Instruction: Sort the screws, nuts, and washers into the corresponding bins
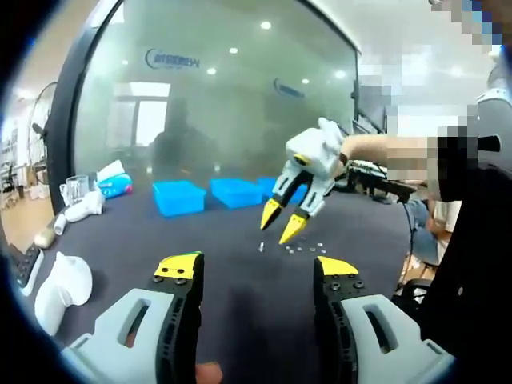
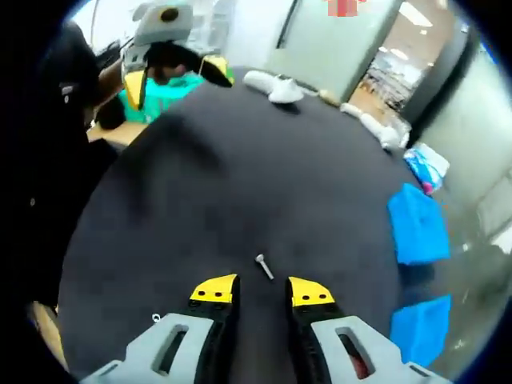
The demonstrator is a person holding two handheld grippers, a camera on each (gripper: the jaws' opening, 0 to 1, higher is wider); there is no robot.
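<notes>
**Both grippers open over dark table, hardware loose ahead**

Yellow-tipped jaws of the left gripper [image 1: 258, 270] rise nearest the lens, spread wide with nothing between them. Beneath and ahead of them spreads the dark grey table [image 1: 232, 280], backed by a large frosted glass wall [image 1: 224, 96] with ceiling lights reflected in it.

In the left gripper view, three blue bins [image 1: 179, 197] sit in a row at the far side of the table, well ahead of the jaws. The right gripper [image 1: 286, 221] comes in from the right, held by a person's hand, its tips pointing down just above a scatter of small hardware pieces [image 1: 300, 248]. White objects [image 1: 62, 286] lie off to the left of the jaws, near the table's edge.

From the right gripper view, the right gripper [image 2: 262, 290] has its jaws a small way apart and grips nothing. One silver screw [image 2: 264, 266] lies on the table just ahead of the tips, between them. A small ring-like piece [image 2: 157, 318] rests beside the left jaw. Bins sit off to the right, and the left gripper [image 2: 172, 48] is far ahead.
</notes>
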